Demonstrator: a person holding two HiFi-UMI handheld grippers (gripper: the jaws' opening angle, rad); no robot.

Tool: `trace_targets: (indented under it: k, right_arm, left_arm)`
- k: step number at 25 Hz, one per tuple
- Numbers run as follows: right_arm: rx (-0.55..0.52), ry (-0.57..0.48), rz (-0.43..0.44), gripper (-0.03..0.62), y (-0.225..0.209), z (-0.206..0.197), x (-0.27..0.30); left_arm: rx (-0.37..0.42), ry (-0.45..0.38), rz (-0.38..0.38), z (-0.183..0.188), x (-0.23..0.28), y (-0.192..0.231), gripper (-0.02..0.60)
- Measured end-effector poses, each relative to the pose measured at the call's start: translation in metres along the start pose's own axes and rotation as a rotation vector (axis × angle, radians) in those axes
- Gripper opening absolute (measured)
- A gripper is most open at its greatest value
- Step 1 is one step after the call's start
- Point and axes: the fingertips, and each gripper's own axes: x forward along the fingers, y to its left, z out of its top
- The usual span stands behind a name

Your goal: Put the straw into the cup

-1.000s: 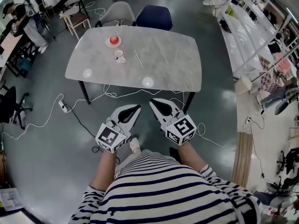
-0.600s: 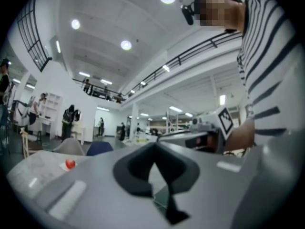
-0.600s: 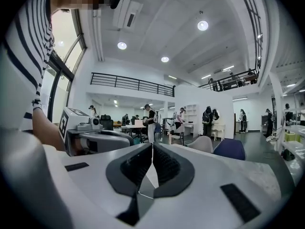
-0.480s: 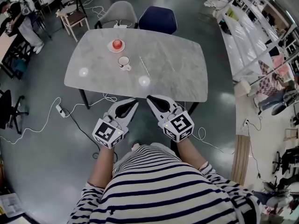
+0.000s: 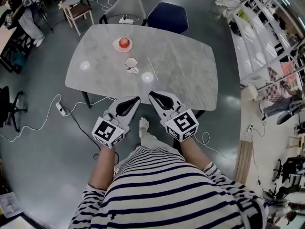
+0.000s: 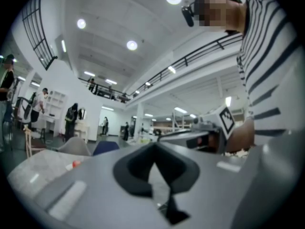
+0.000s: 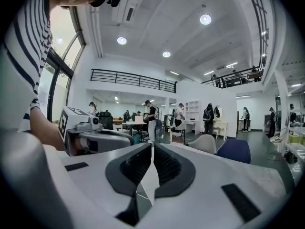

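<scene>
- Straw-picking tools nearest: left gripper (image 5: 134, 100) and right gripper (image 5: 153, 96), each with jaws together on nothing, side by side just short of table (image 5: 188, 73).
- Mid-table: cup (image 5: 130, 63), white, upright, handle toward near edge.
- Just right of cup, not touching: straw (image 5: 152, 66), thin and pale, flat on the marble.
- Likely very light, smooth and easily crushed or bent; apt to roll or skid if nudged.
- Best taken across its width near the middle or a little toward one end, with gentle squeeze, then tipped upright over the rim.
- Cup light too, probably; worth steadying with the other gripper.
- Beyond: plate (image 5: 116, 46) with red fruit (image 5: 124, 42).
- Farthest: two chairs (image 5: 167, 17).
</scene>
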Motion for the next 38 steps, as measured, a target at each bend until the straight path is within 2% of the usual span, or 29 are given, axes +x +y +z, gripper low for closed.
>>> trace_targets:
  k: [6,13,20,30,38]
  right_arm:
    - [0.020,-0.006,0.036,0.008,-0.040,-0.004,0.046]
    - [0.029,-0.013,0.027,0.008,-0.101,0.005,0.090]
    - [0.051,0.005,0.059,0.008,-0.145,0.009,0.126]
    - [0.038,0.046,0.061,0.008,-0.190,0.009,0.160]
    - [0.056,0.070,0.011,0.008,-0.209,0.006,0.182]
  left_arm:
    - [0.002,0.012,0.008,-0.002,0.034,0.053,0.006]
    - [0.006,0.053,-0.013,-0.001,0.082,0.106,0.006]
    - [0.013,0.091,-0.017,-0.003,0.120,0.152,0.006]
    - [0.027,0.091,0.006,-0.008,0.146,0.197,0.008]
    - [0.004,0.086,-0.052,-0.012,0.161,0.227,0.006]
